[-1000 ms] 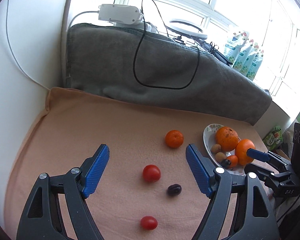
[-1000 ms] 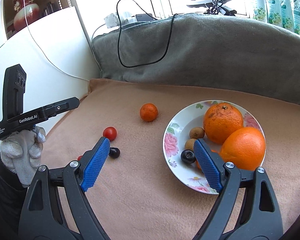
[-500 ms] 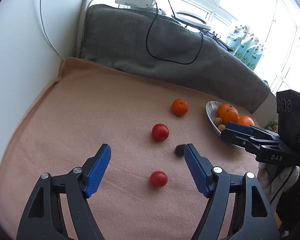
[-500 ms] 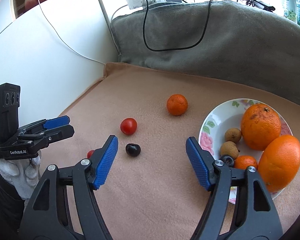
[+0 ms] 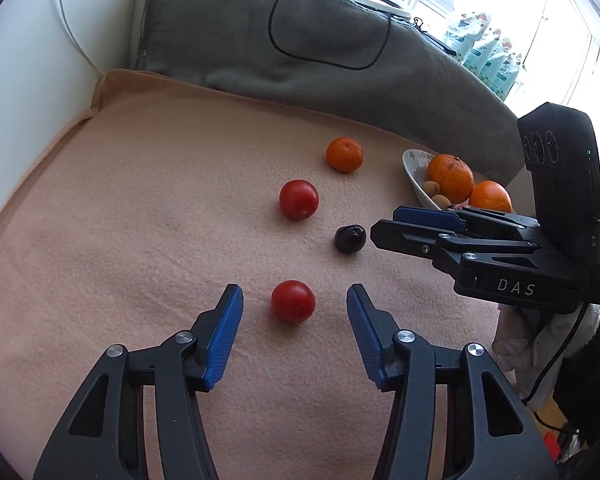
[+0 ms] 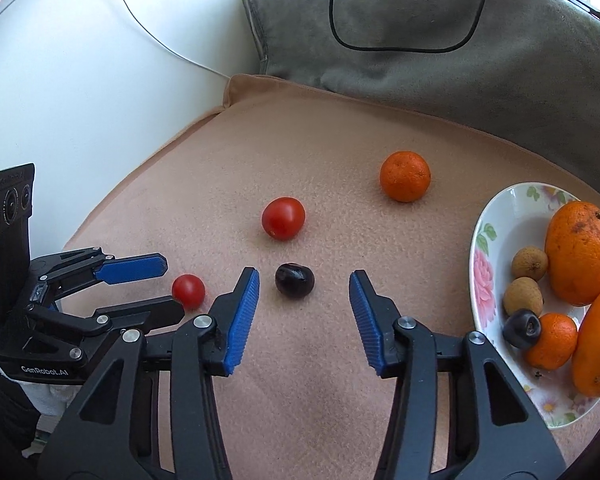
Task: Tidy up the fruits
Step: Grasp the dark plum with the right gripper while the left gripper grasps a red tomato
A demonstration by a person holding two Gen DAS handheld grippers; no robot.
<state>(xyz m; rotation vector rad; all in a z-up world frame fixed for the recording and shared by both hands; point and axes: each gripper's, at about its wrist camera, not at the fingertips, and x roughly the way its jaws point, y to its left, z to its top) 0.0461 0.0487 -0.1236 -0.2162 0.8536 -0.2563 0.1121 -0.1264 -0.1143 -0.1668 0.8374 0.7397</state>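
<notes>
Hovering low over peach blanket (image 5: 120, 220), left gripper (image 5: 295, 300) spread wide around near tomato (image 5: 293, 301), no contact, right gripper (image 6: 304, 280) likewise agape at dark plum (image 6: 295, 280), second tomato (image 6: 283, 217) and mandarin (image 6: 405, 176) beyond plum, floral plate (image 6: 496, 224) of fruit right of plum.

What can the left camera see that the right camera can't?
Only the left wrist view shows the bags by the window. Only the right wrist view shows the small fruit deep in the plate: a dark one and a little orange. Both show two tomatoes, the loose dark fruit, the mandarin and both open grippers.
</notes>
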